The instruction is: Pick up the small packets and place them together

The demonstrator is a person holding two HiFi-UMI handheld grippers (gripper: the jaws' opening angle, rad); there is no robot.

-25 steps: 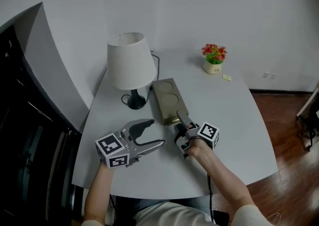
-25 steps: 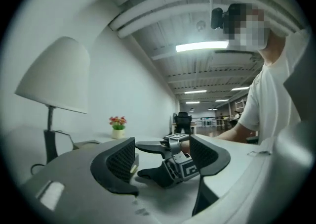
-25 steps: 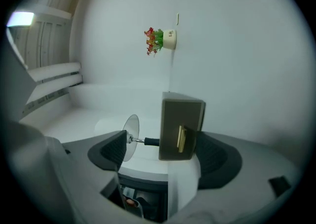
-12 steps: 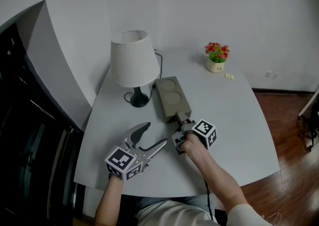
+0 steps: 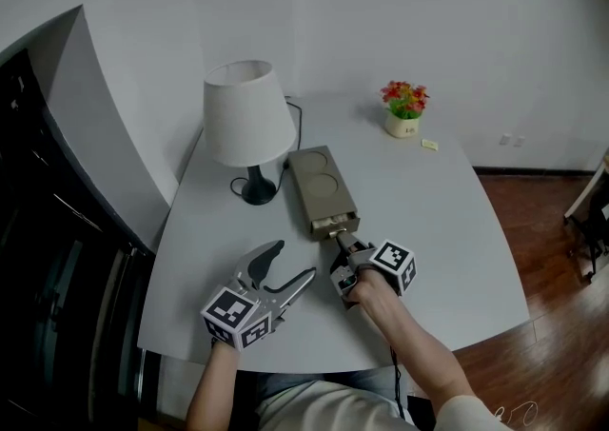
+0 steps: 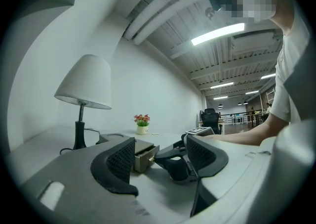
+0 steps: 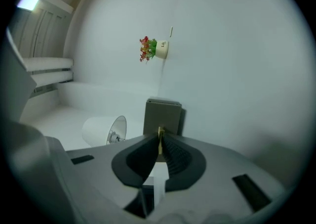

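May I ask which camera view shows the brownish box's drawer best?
The left gripper view: the drawer appears side-on, slightly pulled out. In the head view the drawer is small, seen from above. The right gripper view shows only the box front behind the right gripper, shut on a thin yellowish strip.

no legible text anywhere (flower pot label too small)

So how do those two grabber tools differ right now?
The left gripper's jaws stand wide apart, holding nothing; the right gripper's are pinched shut on a thin yellowish tab. The left gripper sits back from the tan box; the right gripper's tips are right at that box's open drawer. Both are grey two-jaw tools.
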